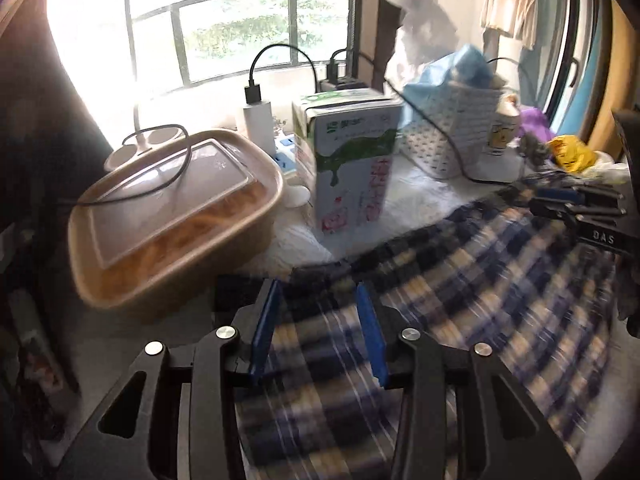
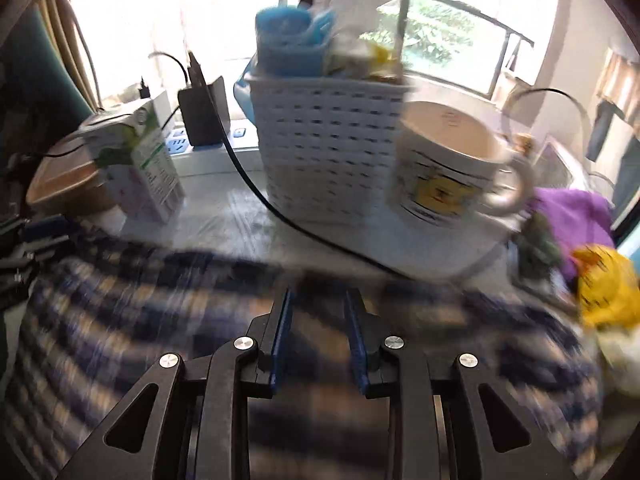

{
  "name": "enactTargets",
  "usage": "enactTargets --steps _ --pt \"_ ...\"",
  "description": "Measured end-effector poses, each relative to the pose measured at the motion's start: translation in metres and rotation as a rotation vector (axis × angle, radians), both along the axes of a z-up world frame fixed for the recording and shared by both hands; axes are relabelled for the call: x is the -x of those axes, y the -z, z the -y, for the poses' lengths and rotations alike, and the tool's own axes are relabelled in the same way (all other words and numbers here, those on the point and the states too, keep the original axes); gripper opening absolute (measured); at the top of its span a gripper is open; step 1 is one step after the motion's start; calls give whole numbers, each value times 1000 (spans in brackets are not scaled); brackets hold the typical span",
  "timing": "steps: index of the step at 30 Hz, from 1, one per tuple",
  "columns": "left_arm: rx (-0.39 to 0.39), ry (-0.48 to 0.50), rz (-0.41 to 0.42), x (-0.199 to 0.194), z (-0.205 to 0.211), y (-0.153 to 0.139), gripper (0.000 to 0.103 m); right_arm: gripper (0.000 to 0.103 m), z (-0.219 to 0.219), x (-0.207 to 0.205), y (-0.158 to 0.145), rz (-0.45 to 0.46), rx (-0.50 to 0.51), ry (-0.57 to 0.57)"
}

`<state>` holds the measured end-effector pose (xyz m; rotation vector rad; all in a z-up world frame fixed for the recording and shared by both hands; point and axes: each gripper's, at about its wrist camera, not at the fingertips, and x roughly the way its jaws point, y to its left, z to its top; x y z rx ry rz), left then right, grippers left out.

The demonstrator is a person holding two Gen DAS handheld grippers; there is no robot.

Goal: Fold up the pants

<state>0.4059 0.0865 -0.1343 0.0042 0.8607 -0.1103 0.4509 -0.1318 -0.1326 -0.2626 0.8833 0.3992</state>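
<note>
Blue, black and cream plaid pants (image 1: 480, 280) lie spread over the white table. My left gripper (image 1: 318, 286) points down at their near-left end. Its blue pads (image 1: 264, 328) stand partly apart, with the dark edge of the cloth filling the gap between them. My right gripper (image 2: 318, 294) holds the pants (image 2: 140, 320) the same way, its jaws narrower around the dark hem. That gripper (image 1: 576, 204) also shows in the left wrist view, at the cloth's far right end. The left gripper (image 2: 28, 236) shows at the right wrist view's left edge. The cloth is blurred in both views.
A tan takeaway box (image 1: 172, 216) with a clear lid stands left of the pants. Behind them are a milk carton (image 1: 352, 168), a white woven basket (image 2: 328, 152), a mug (image 2: 448, 168) and a black cable (image 2: 256, 192). A yellow bag (image 2: 604, 288) and purple cloth (image 2: 572, 216) lie at the right.
</note>
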Motion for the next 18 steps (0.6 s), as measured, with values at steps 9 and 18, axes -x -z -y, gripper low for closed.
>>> enactTargets --steps 9,18 --pt "30 83 -89 66 38 17 40 28 103 65 19 -6 41 89" --pt "-66 43 -93 80 35 33 45 28 133 89 27 29 66 43"
